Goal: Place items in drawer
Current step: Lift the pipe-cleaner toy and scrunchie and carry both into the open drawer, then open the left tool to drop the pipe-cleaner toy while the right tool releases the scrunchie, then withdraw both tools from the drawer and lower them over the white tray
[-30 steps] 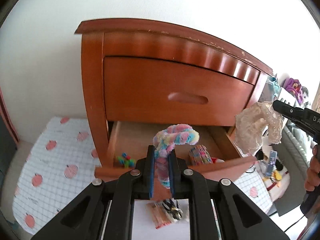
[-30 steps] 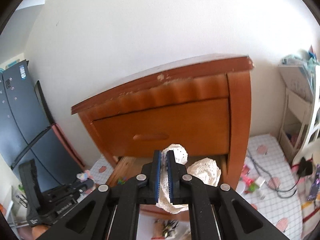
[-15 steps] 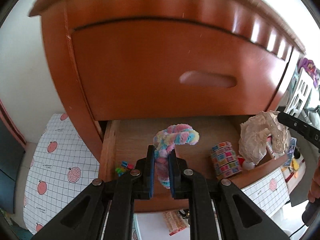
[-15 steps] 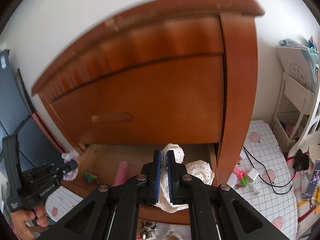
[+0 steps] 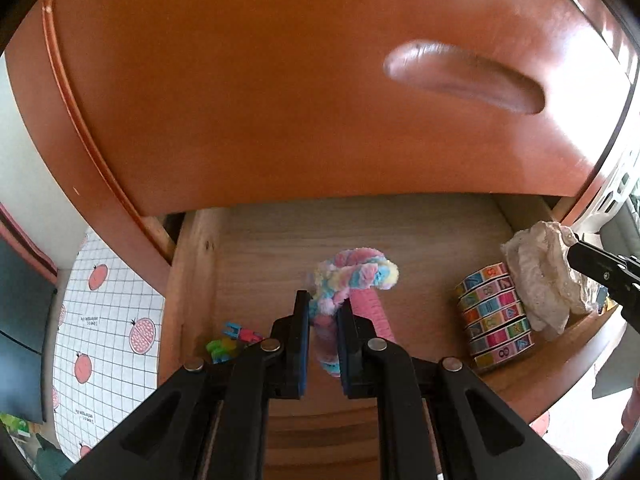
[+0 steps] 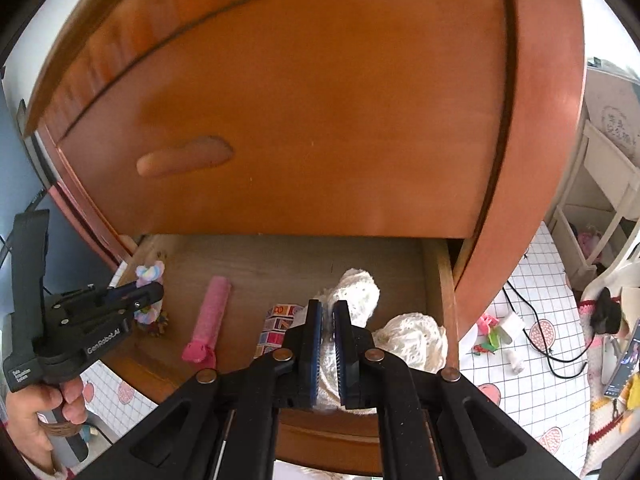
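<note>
Left wrist view: left gripper pinches a fluffy pastel scrunchie over the open drawer; right gripper clamps white lace cloth at three o'clock. Lower each onto bare wood before releasing.

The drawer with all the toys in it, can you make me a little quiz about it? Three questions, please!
1. True or false: the left tool is shut on the fluffy rainbow twist.
2. What does the right tool hold? A) a lace cloth B) a spoon C) a book
3. Fill in: the open drawer is the ____ one; the drawer above it is closed.

Key:
1. True. Its pads pinch the twist over the drawer.
2. A. The white lace cloth hangs between its pads.
3. Lower. A pink roll, a stack of number tape and small colourful clips already lie inside.
</note>
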